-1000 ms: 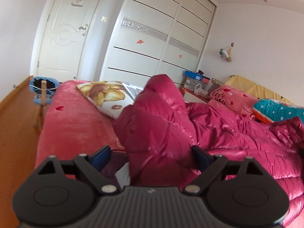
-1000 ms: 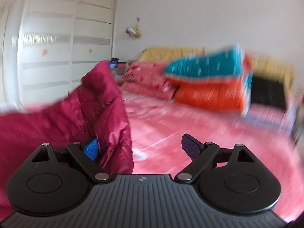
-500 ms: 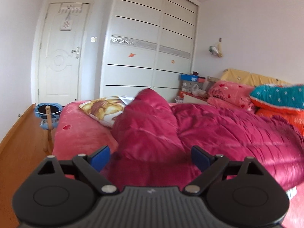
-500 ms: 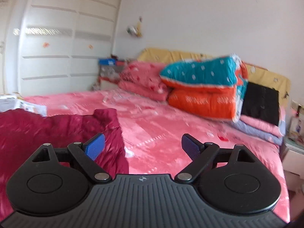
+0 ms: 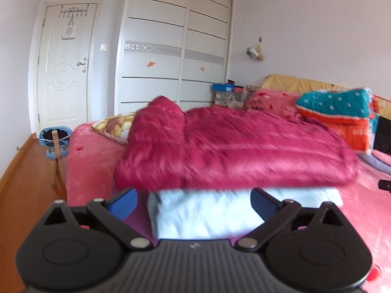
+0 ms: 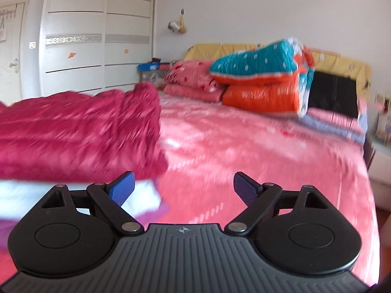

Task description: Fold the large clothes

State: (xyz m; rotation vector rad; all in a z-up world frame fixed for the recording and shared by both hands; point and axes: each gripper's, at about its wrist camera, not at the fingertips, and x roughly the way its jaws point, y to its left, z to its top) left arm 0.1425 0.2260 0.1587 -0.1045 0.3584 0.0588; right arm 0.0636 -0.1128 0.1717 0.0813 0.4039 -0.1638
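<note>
Left wrist view
- Left gripper (image 5: 193,201): lower centre of the frame; jaws spread wide, nothing held between the blue pads (image 5: 123,201).
- Crimson padded coat (image 5: 229,146): fills the middle of the frame, lying folded on the bed (image 5: 90,161); it sits above and beyond the fingertips, apart from both pads. Outline is motion-blurred.
- White layer (image 5: 207,212): a pale band directly under the coat's near edge, lying in the gap between the two pads; what it is cannot be told through the blur.
- Floral pillow (image 5: 114,125): left of the coat, partly covered by it.
- Teal and orange quilt stack (image 5: 342,114): right edge of the frame, behind the coat.
- Wardrobe (image 5: 176,48): upper centre. Door (image 5: 64,73): upper left.

Right wrist view
- Right gripper (image 6: 183,189): lower centre of the frame; jaws spread wide, gripping nothing.
- Crimson padded coat (image 6: 80,131): left half of the frame, above and to the left of the gripper; its right edge ends about above the left pad (image 6: 122,189). Contact with that pad cannot be told.
- White layer (image 6: 144,197): lower left, under the coat's edge, showing behind and just right of the left pad.
- Bed (image 6: 256,151): bare pink cover fills the gap between the pads and the right side of the frame.
- Teal and orange quilt stack (image 6: 264,80): upper right, at the head of the bed.
- Pink pillows (image 6: 190,78): upper centre, left of the quilt stack.
</note>
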